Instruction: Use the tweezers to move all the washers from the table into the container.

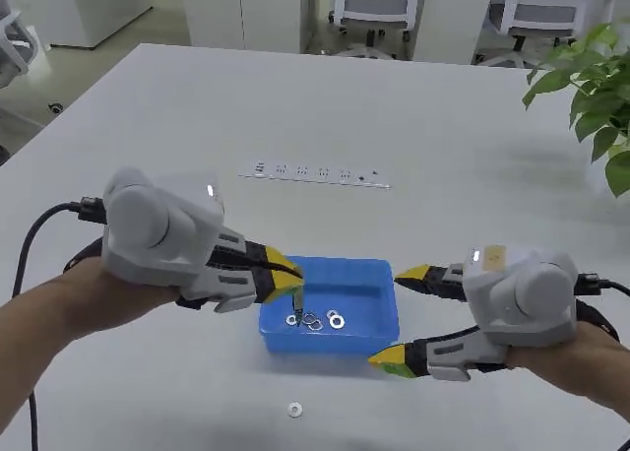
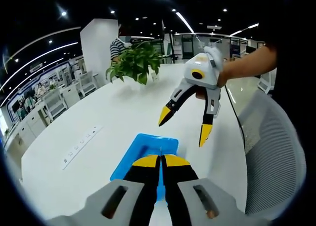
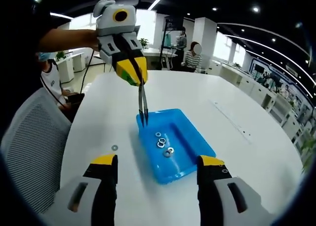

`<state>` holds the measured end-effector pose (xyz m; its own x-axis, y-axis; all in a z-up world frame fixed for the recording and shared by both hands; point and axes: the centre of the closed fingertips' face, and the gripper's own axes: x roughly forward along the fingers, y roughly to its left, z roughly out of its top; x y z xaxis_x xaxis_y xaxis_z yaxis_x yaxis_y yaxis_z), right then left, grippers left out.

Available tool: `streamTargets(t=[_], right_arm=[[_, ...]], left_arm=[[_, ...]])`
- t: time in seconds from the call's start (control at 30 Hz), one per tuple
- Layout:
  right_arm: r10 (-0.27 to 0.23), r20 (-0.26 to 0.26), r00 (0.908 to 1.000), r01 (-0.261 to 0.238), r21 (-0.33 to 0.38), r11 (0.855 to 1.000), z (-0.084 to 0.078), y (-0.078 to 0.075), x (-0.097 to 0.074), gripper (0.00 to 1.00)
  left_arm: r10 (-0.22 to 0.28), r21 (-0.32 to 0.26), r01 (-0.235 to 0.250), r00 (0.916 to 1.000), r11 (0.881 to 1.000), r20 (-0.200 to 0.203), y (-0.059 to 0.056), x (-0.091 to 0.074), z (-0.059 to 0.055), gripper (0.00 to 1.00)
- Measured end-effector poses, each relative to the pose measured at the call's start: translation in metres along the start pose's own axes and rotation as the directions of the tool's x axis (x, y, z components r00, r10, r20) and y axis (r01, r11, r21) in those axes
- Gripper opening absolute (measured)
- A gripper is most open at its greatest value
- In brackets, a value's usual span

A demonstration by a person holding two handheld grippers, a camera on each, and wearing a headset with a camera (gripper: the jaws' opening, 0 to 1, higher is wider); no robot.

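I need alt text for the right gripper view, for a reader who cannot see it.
The left gripper holds tweezers tip-down over a blue container with several washers inside. One washer lies on the white table beside it.

The shallow rectangular plastic container is bright blue, the small metal ring washers silver, the thin metal tweezers dark grey. The tabletop is plain white. The left gripper and right gripper have pale grey bodies and black jaws with yellow tips.

container: smooth plastic | washers: shiny metal (tweezers too) | table: matt
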<state>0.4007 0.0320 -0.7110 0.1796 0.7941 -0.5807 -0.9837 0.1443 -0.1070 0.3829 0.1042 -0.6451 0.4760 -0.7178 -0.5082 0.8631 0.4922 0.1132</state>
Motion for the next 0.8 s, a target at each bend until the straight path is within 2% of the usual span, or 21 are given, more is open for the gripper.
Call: streamTargets(t=[0.3,0.5,0.8], right_arm=[[-0.003,-0.003,1.0000,0.003,0.045,0.999,-0.006,0.011,-0.003,0.75],[-0.003,0.007,1.0000,0.002,0.079,0.997,-0.009,0.018,-0.008,0.84],[-0.001,0.018,0.9998,-0.001,0.090,0.996,-0.010,0.026,-0.009,0.94]], left_arm=[[-0.017,-0.006,0.017,0.9998,1.000,0.007,-0.016,0.000,0.002,0.06],[-0.031,-0.002,0.031,0.9995,1.000,0.001,-0.025,0.000,-0.005,0.06],[-0.056,-0.009,0.055,0.9983,0.998,-0.015,-0.037,0.002,-0.018,0.06]])
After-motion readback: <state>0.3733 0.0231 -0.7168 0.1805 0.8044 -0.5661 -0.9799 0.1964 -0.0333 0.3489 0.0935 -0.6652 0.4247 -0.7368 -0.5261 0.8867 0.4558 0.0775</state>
